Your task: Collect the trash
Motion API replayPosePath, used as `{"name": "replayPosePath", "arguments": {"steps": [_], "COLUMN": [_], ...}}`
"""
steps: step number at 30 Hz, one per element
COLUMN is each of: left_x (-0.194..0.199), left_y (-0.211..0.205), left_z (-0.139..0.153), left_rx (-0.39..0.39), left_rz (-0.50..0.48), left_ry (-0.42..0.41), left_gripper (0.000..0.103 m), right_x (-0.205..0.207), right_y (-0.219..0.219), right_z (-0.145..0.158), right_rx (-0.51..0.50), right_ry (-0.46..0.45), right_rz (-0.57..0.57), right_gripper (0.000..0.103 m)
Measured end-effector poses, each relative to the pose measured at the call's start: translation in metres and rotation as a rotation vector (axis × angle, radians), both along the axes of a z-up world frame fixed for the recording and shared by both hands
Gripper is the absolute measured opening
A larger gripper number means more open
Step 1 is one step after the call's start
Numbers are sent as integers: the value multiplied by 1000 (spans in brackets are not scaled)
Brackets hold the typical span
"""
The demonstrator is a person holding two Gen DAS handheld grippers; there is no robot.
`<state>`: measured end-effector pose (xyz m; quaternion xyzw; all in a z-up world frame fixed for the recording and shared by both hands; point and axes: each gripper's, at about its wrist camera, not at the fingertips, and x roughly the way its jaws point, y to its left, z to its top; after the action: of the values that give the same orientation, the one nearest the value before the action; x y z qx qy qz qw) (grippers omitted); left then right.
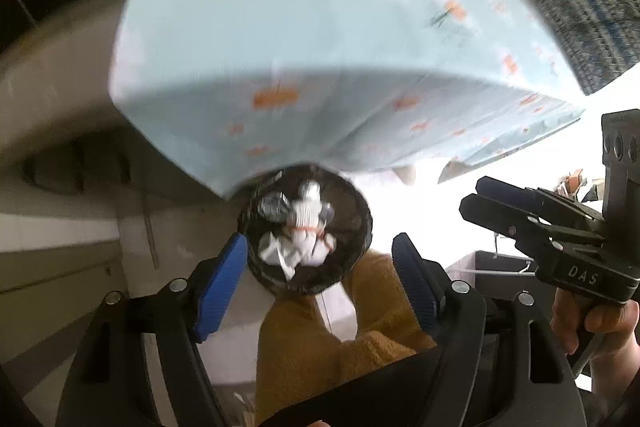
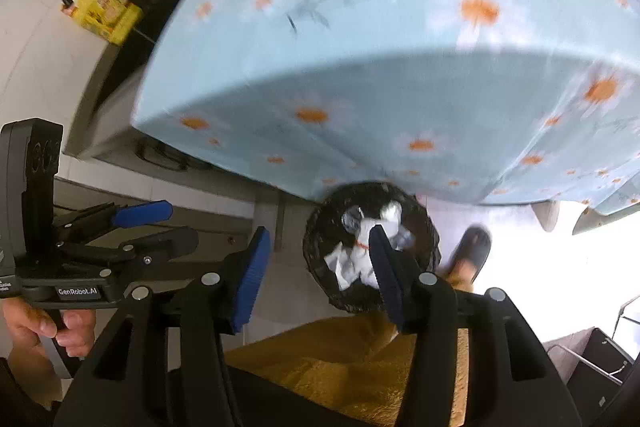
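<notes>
A round black waste bin (image 1: 356, 227) (image 2: 320, 263) stands on the floor by the table's edge. It holds crumpled white paper (image 1: 308, 227) (image 2: 352, 259) and a silvery wrapper (image 1: 272, 209) (image 2: 352, 219). My left gripper (image 1: 320, 275) is open and empty, held above the bin. My right gripper (image 2: 316, 267) is open and empty, also above the bin; it shows at the right of the left wrist view (image 1: 492, 199). The left gripper shows at the left of the right wrist view (image 2: 160, 223).
A table with a light blue daisy cloth (image 1: 304, 39) (image 2: 380, 87) fills the upper half of both views. The person's ochre trousers (image 1: 320, 339) (image 2: 352, 359) and a sandalled foot (image 2: 472, 247) are beside the bin. Yellow boxes (image 2: 106, 13) lie at the far left.
</notes>
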<state>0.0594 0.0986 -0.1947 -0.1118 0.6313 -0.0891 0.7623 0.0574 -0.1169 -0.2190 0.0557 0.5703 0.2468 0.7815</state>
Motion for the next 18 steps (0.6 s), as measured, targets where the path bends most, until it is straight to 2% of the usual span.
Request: {"name": "replayPosePath", "arguments": {"steps": [2, 6, 11, 15, 18], "left_x": [2, 7, 8, 10, 11], "left_y": [-1, -3, -12, -19, -22], "left_z": [19, 46, 76, 103, 123], "left_rx": [8, 6, 19, 63, 74], "left_rz": [8, 35, 36, 28, 41], "left_ry": [-44, -91, -150, -203, -233], "left_gripper": [79, 79, 79, 79, 82], "right_x": [-1, -1, 1, 9, 12], "right_y": [-1, -7, -19, -31, -41], "right_z": [15, 48, 77, 100, 120], "right_rx": [3, 7, 20, 22, 38], "right_ry": [-28, -108, -164, -196, -233], "right_rz": [2, 6, 7, 3, 4], "right_gripper": [55, 60, 60, 62, 68]}}
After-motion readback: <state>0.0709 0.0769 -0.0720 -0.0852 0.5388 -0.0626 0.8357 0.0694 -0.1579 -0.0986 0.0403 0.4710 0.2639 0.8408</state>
